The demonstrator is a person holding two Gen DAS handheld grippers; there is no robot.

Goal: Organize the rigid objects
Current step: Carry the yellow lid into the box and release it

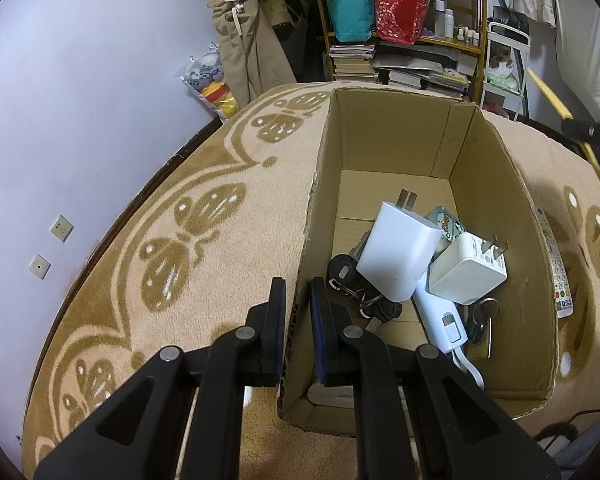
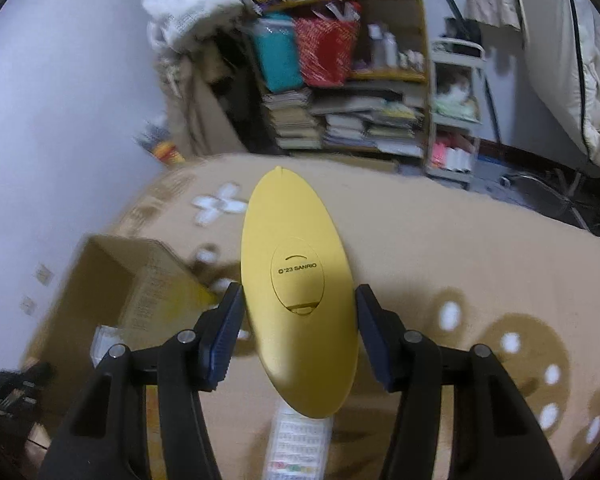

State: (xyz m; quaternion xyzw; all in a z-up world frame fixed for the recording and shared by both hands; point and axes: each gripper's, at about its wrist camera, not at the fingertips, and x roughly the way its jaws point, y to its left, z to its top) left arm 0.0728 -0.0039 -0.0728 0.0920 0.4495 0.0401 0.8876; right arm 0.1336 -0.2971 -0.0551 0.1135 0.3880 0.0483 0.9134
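jaws of the right gripper (image 2: 298,326) clamp a yellow oval case (image 2: 296,292) right of the cardboard box (image 1: 500,200), whose wall the left gripper (image 1: 298,300) pinches; smooth sides might slip.

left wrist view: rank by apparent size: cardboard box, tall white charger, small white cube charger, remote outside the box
1. cardboard box, far the largest.
2. tall white charger.
3. small white cube charger, though the fisheye view makes this unsure.
The remote is half hidden behind the box wall, so it cannot be ranked fairly.
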